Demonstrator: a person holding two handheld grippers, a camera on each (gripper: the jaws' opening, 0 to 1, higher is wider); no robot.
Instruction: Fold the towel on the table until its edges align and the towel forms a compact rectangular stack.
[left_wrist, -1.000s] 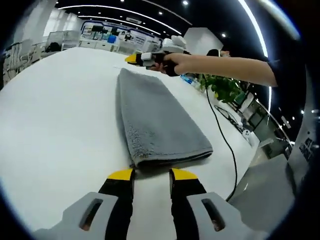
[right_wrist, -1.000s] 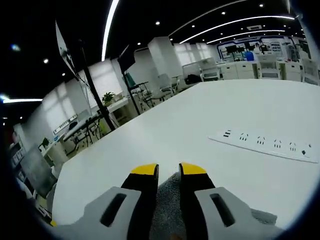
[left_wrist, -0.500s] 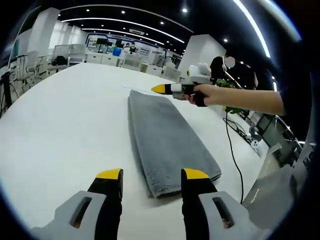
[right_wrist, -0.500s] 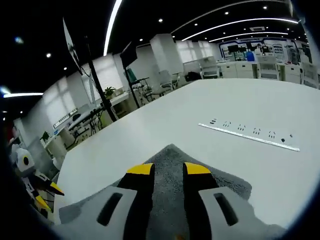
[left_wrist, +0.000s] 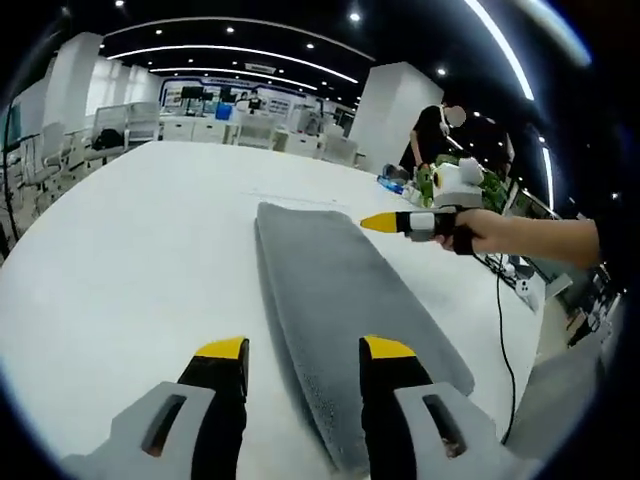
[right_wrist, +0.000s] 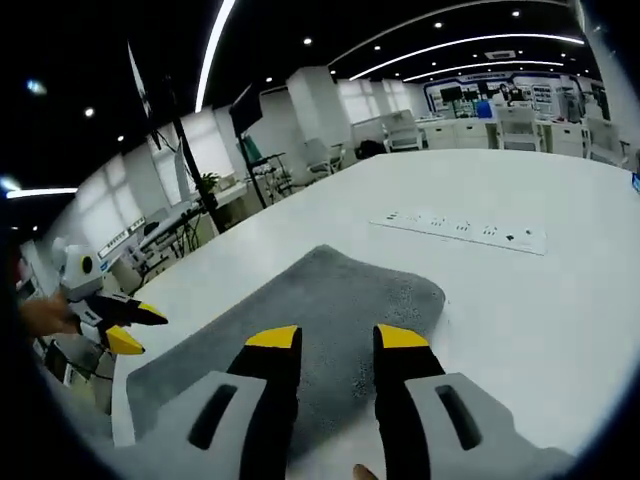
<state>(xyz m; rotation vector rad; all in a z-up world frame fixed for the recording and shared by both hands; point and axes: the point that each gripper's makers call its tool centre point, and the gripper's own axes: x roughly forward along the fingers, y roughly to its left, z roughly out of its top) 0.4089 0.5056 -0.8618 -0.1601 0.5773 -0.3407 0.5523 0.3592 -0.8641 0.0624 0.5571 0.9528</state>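
Left claw (left_wrist: 302, 352): yellow-tipped jaws spread, nothing between the tips, held above the near end of the grey terry towel (left_wrist: 345, 300), which runs off its right jaw and straight ahead as a long narrow folded strip lying flat on the white worktop (left_wrist: 130, 250). Right claw (right_wrist: 335, 340): jaws likewise spread, empty, poised over the opposite short end of the same towel, which passes under and ahead of the tips to a rounded corner just beyond them. In the left gripper view the right claw shows to the right of the strip, level with its far part, clear of the fabric; in the right gripper view the left claw sits low at the left, beside the towel's far end. Beyond the towel, ahead of the right claw, a white power strip (right_wrist: 460, 229) lies on the worktop, well apart from the cloth. Progress, as judged: lengthwise folding looks done, long edges roughly aligned. Remaining: fold the strip end to end at least once to reach a compact rectangle. Neither claw grips cloth yet.
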